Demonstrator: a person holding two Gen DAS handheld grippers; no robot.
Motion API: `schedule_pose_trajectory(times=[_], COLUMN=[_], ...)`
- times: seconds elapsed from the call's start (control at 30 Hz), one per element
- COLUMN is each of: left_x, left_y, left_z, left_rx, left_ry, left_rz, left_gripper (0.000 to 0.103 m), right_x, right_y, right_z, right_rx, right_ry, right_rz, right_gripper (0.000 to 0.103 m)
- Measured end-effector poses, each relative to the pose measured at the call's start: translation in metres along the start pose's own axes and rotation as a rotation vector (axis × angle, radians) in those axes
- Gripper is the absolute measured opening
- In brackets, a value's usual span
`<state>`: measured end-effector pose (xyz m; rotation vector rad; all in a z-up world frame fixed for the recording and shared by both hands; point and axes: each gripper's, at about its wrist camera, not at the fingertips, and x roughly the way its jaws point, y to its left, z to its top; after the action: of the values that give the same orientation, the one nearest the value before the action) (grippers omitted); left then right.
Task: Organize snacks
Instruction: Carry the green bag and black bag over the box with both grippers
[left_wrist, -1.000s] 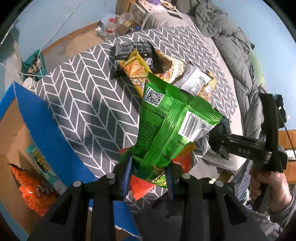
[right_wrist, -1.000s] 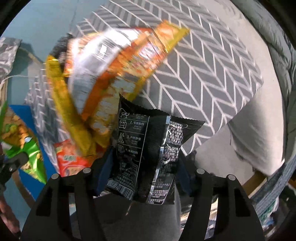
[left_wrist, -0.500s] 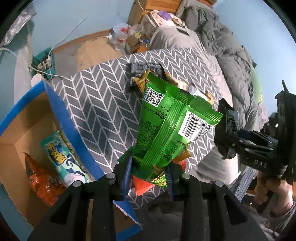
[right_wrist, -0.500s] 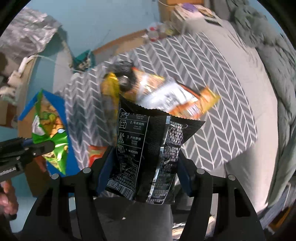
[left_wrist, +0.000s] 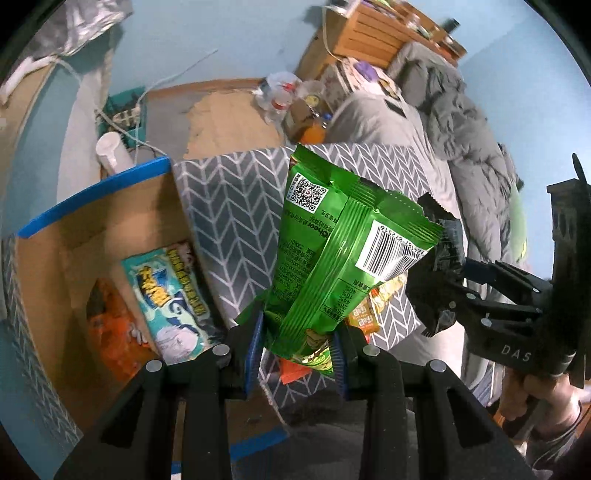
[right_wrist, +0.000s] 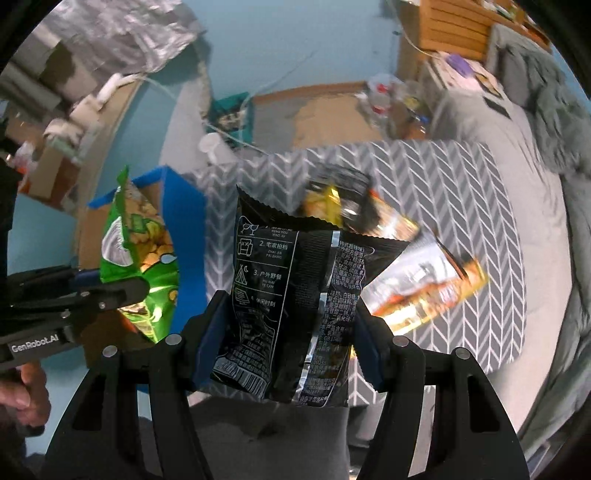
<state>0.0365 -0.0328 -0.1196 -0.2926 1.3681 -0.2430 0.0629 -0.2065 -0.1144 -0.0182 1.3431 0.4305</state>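
Left wrist: left claw (left_wrist: 297, 354) clamped on green snack bag (left_wrist: 332, 258), above blue-rimmed cardboard box (left_wrist: 110, 221) edge. Right claw (right_wrist: 291, 343) gripping black snack bag (right_wrist: 295, 295), over chevron cloth (right_wrist: 461, 192) right of box.

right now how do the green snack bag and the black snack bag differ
The green snack bag is bright green with a white barcode patch; the black snack bag is black with white print. The left hand-held gripper pinches the green one, the right hand-held gripper the black one. Both are off the patterned cloth.
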Motion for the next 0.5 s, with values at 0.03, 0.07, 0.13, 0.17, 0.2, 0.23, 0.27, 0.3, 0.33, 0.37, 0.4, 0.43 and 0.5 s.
schedule_pose_trajectory(times=[0.03, 0.07, 0.13, 0.17, 0.2, 0.23, 0.27, 0.3, 0.33, 0.37, 0.4, 0.43, 0.5], left_x=[-0.003, -0.005, -0.01, -0.012, -0.014, -0.016, -0.018, -0.02, -0.022, -0.024, -0.026, -0.028, -0.032], left_y=[0.004, 0.007, 0.015, 0.018, 0.023, 0.026, 0.03, 0.035, 0.039, 0.043, 0.047, 0.051, 0.059], left_z=[-0.002, -0.003, -0.007, -0.009, -0.012, -0.013, -0.016, -0.019, -0.021, -0.023, -0.025, -0.028, -0.034], left_rx=[-0.019, -0.033, -0.066, -0.078, -0.094, -0.103, -0.118, -0.134, -0.146, -0.159, -0.171, -0.186, -0.213], left_ry=[-0.011, -0.017, -0.029, -0.034, -0.04, -0.045, -0.051, -0.056, -0.061, -0.067, -0.072, -0.078, -0.09], left_rz=[0.002, 0.005, 0.01, 0.012, 0.016, 0.017, 0.02, 0.025, 0.028, 0.031, 0.033, 0.037, 0.044], left_gripper=[0.032, 0.032, 0.032, 0.032, 0.032, 0.032, 0.032, 0.032, 0.032, 0.032, 0.032, 0.032, 0.032], right_x=[0.0, 0.002, 0.003, 0.004, 0.006, 0.007, 0.009, 0.012, 0.012, 0.015, 0.017, 0.019, 0.024], right_y=[0.004, 0.009, 0.02, 0.026, 0.032, 0.039, 0.044, 0.051, 0.056, 0.062, 0.069, 0.075, 0.088], right_z=[0.002, 0.005, 0.008, 0.01, 0.011, 0.012, 0.013, 0.014, 0.015, 0.015, 0.016, 0.017, 0.017], right_rx=[-0.015, -0.031, -0.064, -0.084, -0.101, -0.12, -0.134, -0.152, -0.163, -0.179, -0.197, -0.211, -0.247], right_ry=[0.001, 0.001, 0.005, 0.008, 0.011, 0.016, 0.02, 0.025, 0.028, 0.032, 0.038, 0.041, 0.051], right_rz=[0.006, 0.014, 0.032, 0.041, 0.049, 0.061, 0.069, 0.08, 0.085, 0.091, 0.1, 0.106, 0.122], right_gripper=[0.064, 0.064, 0.064, 0.064, 0.064, 0.064, 0.064, 0.064, 0.064, 0.064, 0.064, 0.064, 0.064])
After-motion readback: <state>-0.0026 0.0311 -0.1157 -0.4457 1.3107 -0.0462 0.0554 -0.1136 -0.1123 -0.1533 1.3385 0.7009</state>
